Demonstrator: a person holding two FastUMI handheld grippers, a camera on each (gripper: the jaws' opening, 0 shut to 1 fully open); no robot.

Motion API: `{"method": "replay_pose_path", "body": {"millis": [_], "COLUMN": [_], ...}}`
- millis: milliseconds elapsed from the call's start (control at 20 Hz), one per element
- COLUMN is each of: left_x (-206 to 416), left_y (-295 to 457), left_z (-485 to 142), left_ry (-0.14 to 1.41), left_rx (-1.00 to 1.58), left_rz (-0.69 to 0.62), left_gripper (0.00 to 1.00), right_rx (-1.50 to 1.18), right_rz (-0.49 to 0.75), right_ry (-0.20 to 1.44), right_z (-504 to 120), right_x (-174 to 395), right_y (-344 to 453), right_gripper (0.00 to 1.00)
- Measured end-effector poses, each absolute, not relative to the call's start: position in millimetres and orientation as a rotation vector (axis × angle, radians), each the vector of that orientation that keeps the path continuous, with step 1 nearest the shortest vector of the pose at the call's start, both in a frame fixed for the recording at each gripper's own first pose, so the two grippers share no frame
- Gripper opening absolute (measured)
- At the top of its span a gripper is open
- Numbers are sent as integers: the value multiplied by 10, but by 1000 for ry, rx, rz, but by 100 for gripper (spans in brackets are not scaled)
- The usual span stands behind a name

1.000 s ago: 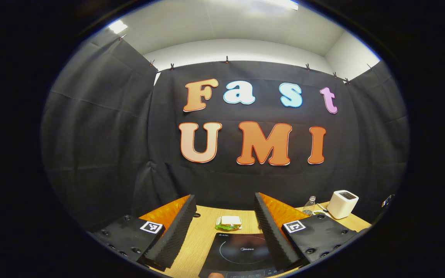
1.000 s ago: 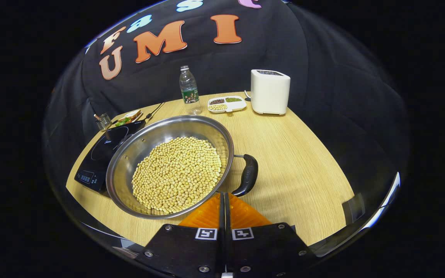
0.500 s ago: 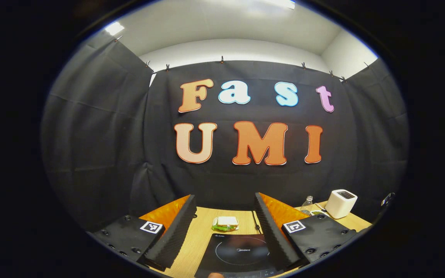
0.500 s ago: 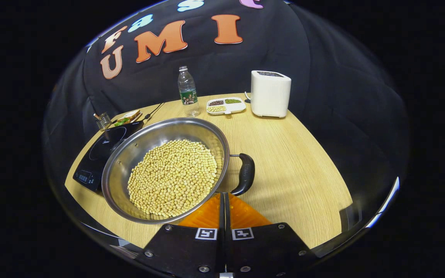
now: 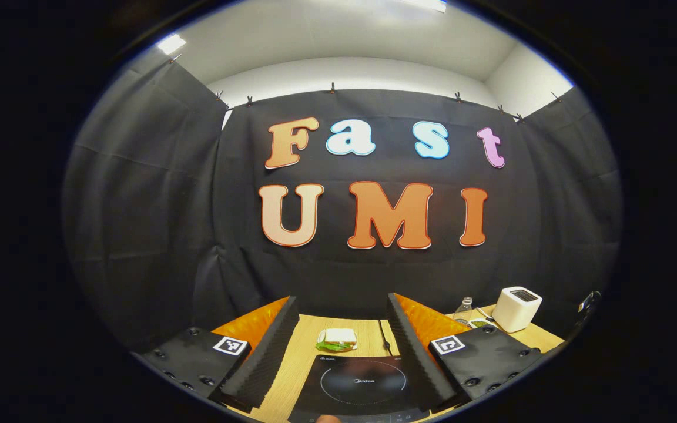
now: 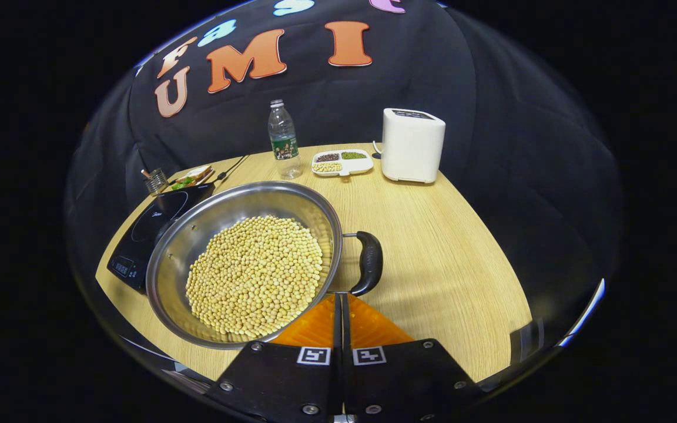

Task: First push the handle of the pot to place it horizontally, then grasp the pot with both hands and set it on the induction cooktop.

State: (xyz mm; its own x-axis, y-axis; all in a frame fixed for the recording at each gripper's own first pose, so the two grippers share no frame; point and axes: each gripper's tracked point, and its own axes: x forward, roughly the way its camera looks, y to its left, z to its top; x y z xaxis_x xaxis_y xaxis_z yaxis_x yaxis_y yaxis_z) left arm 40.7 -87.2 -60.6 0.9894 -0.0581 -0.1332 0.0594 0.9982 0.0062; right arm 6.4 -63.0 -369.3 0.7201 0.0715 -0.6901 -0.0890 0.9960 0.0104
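My right hand-held gripper (image 6: 339,302) is closed near the round steel pot (image 6: 244,261) of soybeans; my left hand-held gripper (image 5: 343,314) gapes over the black induction cooktop (image 5: 362,385)

Right gripper view: pot (image 6: 244,264) sits on the table (image 6: 444,264), beans (image 6: 254,267) in it, handle (image 6: 370,262) on its right side. Induction cooktop (image 6: 150,226) lies left of the pot — pot's rim overlaps its near edge. Behind the pot: bottle (image 6: 284,140), then divided dish (image 6: 342,163) to its right, toaster (image 6: 411,144) right of that. Sandwich plate (image 6: 190,177) behind the cooktop — small holder (image 6: 154,181) to its left.
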Motion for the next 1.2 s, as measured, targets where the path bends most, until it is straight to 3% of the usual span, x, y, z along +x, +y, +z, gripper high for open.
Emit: {"method": "replay_pose_path", "body": {"millis": [350, 1200], "left_x": [482, 570], "left_y": [-981, -1042], "left_z": [-739, -1022], "left_ry": [155, 200], "left_rx": [15, -3], "left_rz": [-67, -72], "left_gripper": [97, 97], "right_rx": [-82, -67], "right_rz": [25, 14], "right_ry": [784, 807], "right_z": [-3851, -3828], "right_x": [163, 374], "right_y": [-884, -867], "right_gripper": [0, 0]}}
